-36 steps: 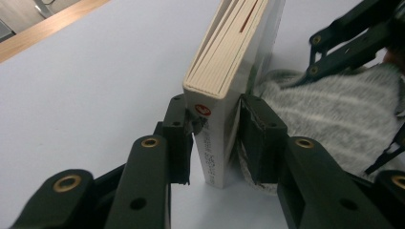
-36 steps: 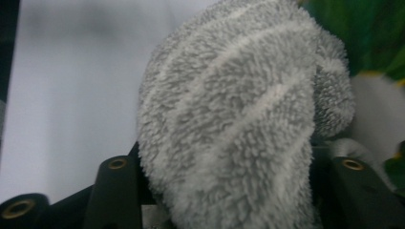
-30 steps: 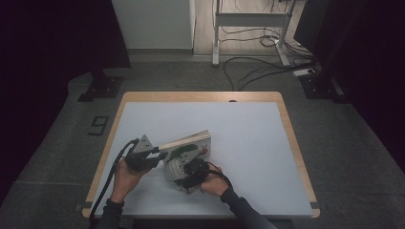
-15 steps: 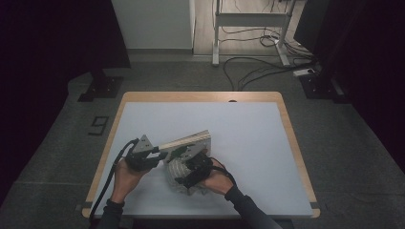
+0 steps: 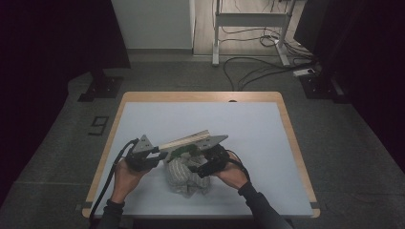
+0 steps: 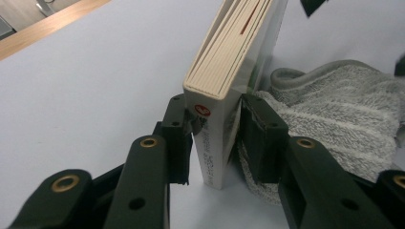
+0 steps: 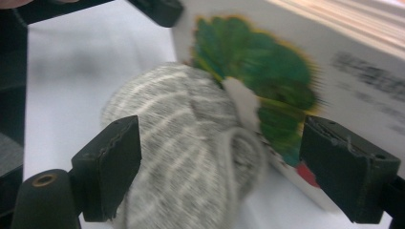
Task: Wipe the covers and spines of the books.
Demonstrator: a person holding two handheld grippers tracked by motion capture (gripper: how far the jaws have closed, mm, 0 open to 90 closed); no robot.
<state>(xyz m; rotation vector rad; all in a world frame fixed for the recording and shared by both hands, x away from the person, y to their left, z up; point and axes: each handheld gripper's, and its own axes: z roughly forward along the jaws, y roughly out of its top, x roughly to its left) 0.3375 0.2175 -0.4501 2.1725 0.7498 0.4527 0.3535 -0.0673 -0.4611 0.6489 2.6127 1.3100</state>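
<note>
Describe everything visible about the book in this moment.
The book is a thick board book with a white cover, cream page edges and a green leafy picture on one face. It stands on edge on the pale table, its spine end clamped between the jaws of the left gripper. A grey ribbed sock lies bunched against its illustrated face. The right gripper is open, its jaws either side of the sock, beside the book.
</note>
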